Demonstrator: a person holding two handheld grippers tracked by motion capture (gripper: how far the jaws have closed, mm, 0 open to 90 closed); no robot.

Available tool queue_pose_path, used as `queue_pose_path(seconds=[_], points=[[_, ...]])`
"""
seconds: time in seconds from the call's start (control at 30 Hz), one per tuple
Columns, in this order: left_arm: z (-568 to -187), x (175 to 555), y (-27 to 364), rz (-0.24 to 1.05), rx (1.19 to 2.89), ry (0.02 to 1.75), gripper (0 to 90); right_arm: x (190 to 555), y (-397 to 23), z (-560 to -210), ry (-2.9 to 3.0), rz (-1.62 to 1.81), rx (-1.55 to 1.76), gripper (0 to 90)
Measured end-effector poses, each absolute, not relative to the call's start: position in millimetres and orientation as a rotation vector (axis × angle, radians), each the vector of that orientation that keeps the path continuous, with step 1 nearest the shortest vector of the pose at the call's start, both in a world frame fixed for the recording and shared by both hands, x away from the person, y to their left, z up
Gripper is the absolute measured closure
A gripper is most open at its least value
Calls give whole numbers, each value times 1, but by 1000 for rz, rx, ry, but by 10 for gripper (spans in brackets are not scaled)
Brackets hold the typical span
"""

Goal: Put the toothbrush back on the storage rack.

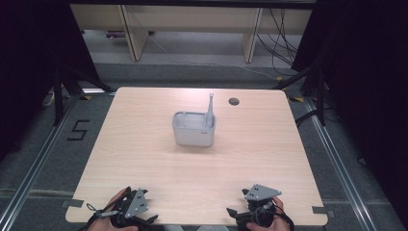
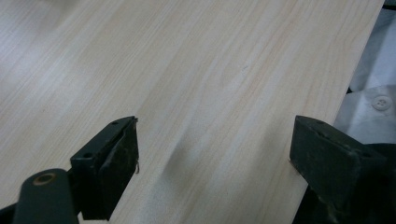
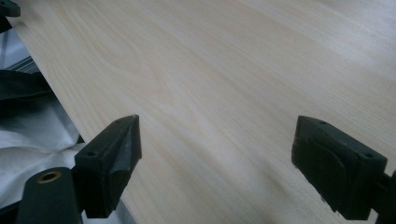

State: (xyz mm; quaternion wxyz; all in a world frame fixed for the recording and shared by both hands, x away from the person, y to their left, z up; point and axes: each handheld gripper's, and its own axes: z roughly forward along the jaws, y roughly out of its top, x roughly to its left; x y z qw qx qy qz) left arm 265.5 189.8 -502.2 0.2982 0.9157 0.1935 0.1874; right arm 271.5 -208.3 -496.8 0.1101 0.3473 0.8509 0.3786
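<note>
A grey rectangular caddy stands in the middle of the light wooden table. A grey stick-like handle rises upright from its right end. My left gripper rests at the table's front edge, left of centre, held in a hand. In the left gripper view its jaws stand wide apart over bare wood, and the left gripper is open and holds nothing. My right gripper sits at the front edge toward the right. In its own view the right gripper is open too, above bare wood.
A round cable hole lies near the table's far edge. Black curtains flank both sides. Wooden shelving legs and cables stand beyond the table. A floor marking "5" lies to the left. White clothing shows past the front edge.
</note>
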Motion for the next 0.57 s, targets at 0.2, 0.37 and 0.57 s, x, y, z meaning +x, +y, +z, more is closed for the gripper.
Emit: queue_pose_path(seconds=[0.2, 0.37, 0.57], points=[[-502, 266, 190, 497, 2433, 513, 153, 272, -208, -498, 2498, 1113, 993, 166], [-502, 266, 190, 498, 2433, 514, 153, 272, -208, -497, 2504, 1109, 1019, 166], [-502, 266, 190, 498, 2433, 514, 153, 272, -209, -497, 2494, 1112, 1018, 166]])
